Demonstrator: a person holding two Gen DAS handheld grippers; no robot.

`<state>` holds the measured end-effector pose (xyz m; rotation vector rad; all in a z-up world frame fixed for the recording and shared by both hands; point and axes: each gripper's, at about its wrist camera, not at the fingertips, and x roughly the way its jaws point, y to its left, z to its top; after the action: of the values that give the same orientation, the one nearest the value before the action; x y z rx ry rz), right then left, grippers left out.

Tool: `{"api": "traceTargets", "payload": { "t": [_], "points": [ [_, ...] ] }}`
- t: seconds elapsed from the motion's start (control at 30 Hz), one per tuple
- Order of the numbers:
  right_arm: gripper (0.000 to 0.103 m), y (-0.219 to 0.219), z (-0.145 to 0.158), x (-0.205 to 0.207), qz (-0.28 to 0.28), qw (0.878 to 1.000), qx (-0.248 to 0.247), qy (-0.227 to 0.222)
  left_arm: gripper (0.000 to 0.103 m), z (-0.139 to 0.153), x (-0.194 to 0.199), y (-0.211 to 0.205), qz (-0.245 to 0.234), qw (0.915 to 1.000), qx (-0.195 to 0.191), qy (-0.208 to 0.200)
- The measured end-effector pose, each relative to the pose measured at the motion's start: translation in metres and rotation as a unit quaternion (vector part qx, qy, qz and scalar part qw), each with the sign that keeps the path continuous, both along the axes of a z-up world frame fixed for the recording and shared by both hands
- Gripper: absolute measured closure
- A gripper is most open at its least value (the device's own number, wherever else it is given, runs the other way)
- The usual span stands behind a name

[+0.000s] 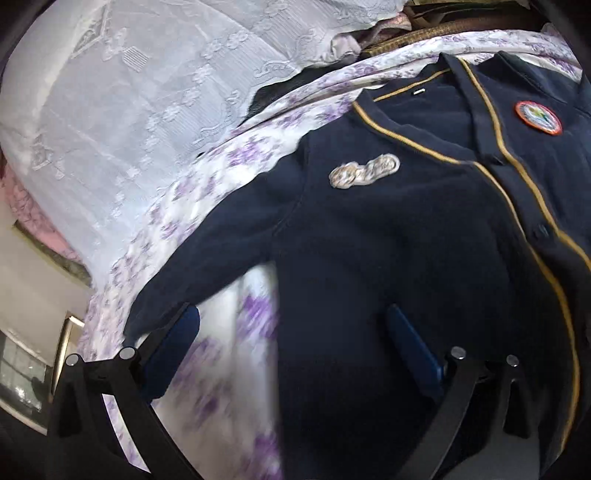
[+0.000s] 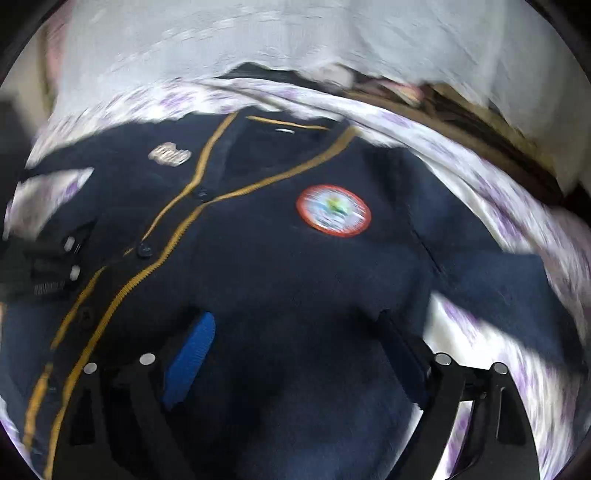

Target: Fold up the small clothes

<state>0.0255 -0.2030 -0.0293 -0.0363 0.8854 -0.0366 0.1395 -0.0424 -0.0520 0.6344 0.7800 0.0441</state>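
Note:
A navy cardigan (image 1: 388,229) with gold trim, a round red-rimmed badge (image 1: 538,117) and a silver patch (image 1: 364,170) lies face up and spread on a purple-flowered sheet (image 1: 207,184). My left gripper (image 1: 291,332) is open above the cardigan's left side, by its sleeve (image 1: 207,258); its blue fingers (image 1: 410,339) hold nothing. In the right wrist view the cardigan (image 2: 295,280) fills the frame, badge (image 2: 333,210) in the middle. My right gripper (image 2: 299,343) is open over its lower body, empty. The left gripper's body (image 2: 48,266) shows at the left edge.
A white embroidered cover (image 1: 129,110) lies beyond the sheet, with bundled fabrics and a brown woven edge (image 1: 424,29) behind the collar. The bed's edge and the room floor (image 1: 33,332) show at the far left. Both views are motion-blurred.

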Motion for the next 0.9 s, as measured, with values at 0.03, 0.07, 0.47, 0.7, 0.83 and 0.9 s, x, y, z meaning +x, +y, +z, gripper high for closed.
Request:
{"api": "traceTargets", "payload": {
  "t": [0.03,0.07,0.47,0.7,0.83,0.9],
  "points": [
    [0.016,0.000,0.004,-0.013,0.007,1.000,0.008,-0.008,0.004,0.007,-0.012,0.008,-0.011,0.9994,-0.028,0.015],
    [0.016,0.007,0.011,-0.035,0.023,0.999,0.008,-0.020,0.004,0.016,-0.031,0.012,-0.036,0.9967,-0.063,0.035],
    [0.022,0.051,0.010,-0.148,0.062,0.996,0.059,-0.035,0.004,0.023,-0.134,0.046,-0.097,0.9658,-0.222,0.094],
    [0.018,0.067,-0.031,-0.092,0.067,0.995,0.069,0.037,0.004,-0.009,-0.129,0.024,-0.088,0.9722,-0.176,0.127],
    [0.018,0.051,-0.003,-0.096,0.060,0.995,0.078,-0.029,0.004,0.011,-0.126,0.039,-0.073,0.9669,-0.220,0.107],
    [0.017,0.016,0.014,-0.089,0.003,0.994,0.096,-0.055,0.004,0.033,-0.123,0.038,-0.072,0.9683,-0.231,0.063]
  ]
}}
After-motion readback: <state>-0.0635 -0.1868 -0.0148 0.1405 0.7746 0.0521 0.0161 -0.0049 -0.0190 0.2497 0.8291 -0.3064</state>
